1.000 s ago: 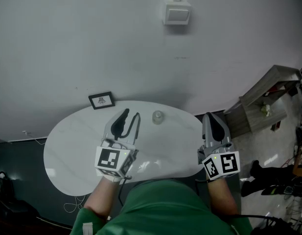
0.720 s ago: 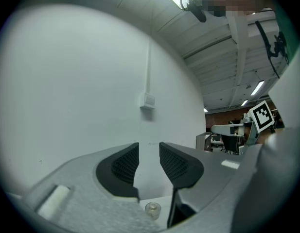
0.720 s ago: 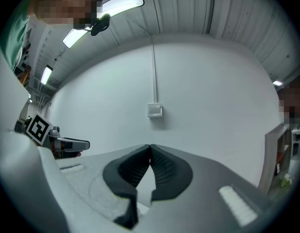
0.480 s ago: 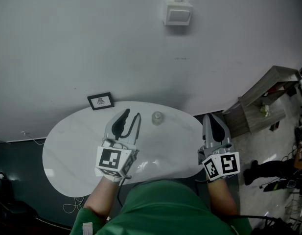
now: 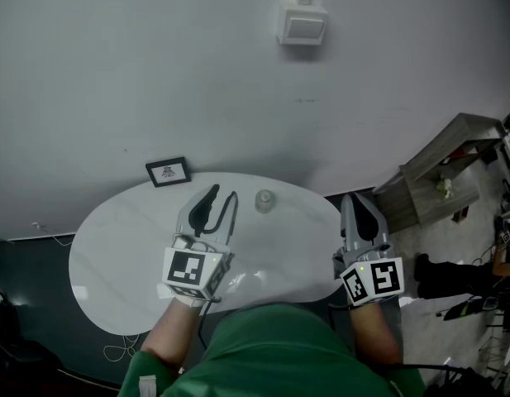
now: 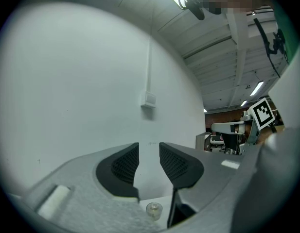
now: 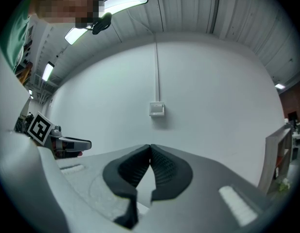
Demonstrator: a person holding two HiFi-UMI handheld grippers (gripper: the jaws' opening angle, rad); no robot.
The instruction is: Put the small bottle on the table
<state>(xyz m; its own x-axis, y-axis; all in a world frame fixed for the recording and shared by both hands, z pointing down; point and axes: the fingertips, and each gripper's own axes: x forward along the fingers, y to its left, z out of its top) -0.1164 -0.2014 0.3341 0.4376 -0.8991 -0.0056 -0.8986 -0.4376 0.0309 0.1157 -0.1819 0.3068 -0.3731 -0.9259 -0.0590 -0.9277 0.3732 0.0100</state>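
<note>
The small clear bottle [image 5: 265, 199] stands upright on the white oval table [image 5: 122, 246], near its far edge. In the left gripper view the bottle [image 6: 153, 209] shows low down, beyond the jaws. My left gripper [image 5: 223, 190] hovers over the table, just left of and nearer than the bottle, apart from it. Its jaws stand a narrow gap apart with nothing between them [image 6: 149, 152]. My right gripper [image 5: 359, 197] is held off the table's right end, shut and empty, its tips touching [image 7: 150, 149].
A small black picture frame [image 5: 167, 171] stands at the table's far left edge against the wall. A white box [image 5: 302, 25] is fixed to the wall. A wooden shelf unit [image 5: 453, 164] stands at the right, with a person's dark feet [image 5: 440, 275] on the floor.
Both grippers and the bottle have kept their places. The dark feet on the floor at the right have shifted.
</note>
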